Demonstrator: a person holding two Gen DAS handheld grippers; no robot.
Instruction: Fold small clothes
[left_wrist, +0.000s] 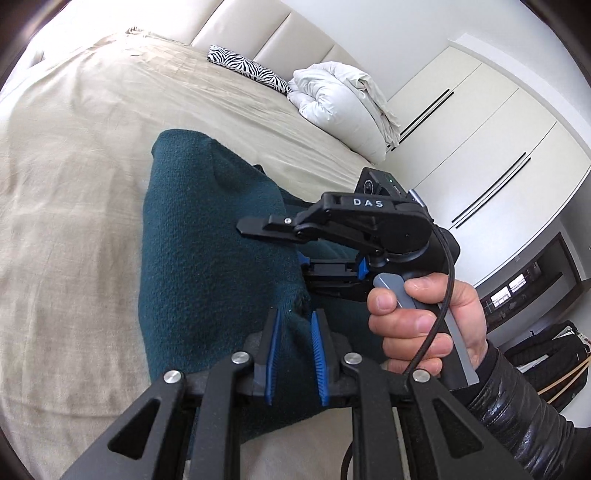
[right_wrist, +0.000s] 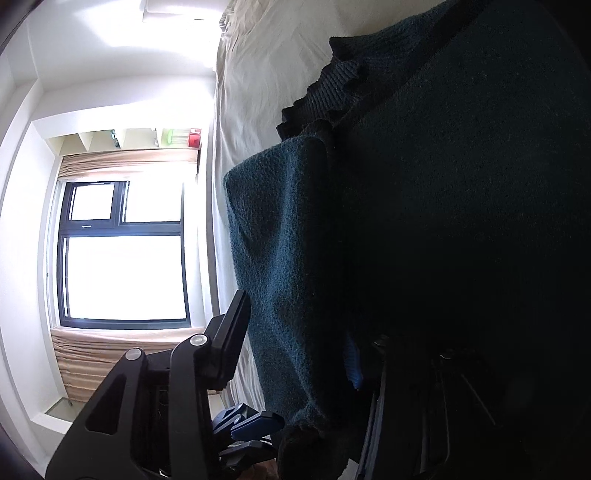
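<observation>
Fuzzy teal knit sweater (left_wrist: 207, 240), matt beige bedsheet (left_wrist: 74, 184)

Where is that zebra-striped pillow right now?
In the left wrist view the zebra-striped pillow lies at the far end of the bed, against the headboard, left of the white duvet.

The left wrist view looks forward and down along the left gripper (left_wrist: 295, 354), whose blue pads fill the bottom edge, across a beige bed (left_wrist: 74, 184) toward the padded headboard (left_wrist: 266, 40) and white wardrobe doors (left_wrist: 480, 140). It sits close over the dark green knitted garment (left_wrist: 192, 240), with the right gripper (left_wrist: 273, 251) and the hand (left_wrist: 424, 325) holding it near on the right. The right wrist view is rolled on its side, so the window (right_wrist: 125, 251) stands at the left, and it presses very near the same garment (right_wrist: 288, 258), which darkens most of the frame. Both views share the garment and the bed sheet (right_wrist: 258, 92).
</observation>
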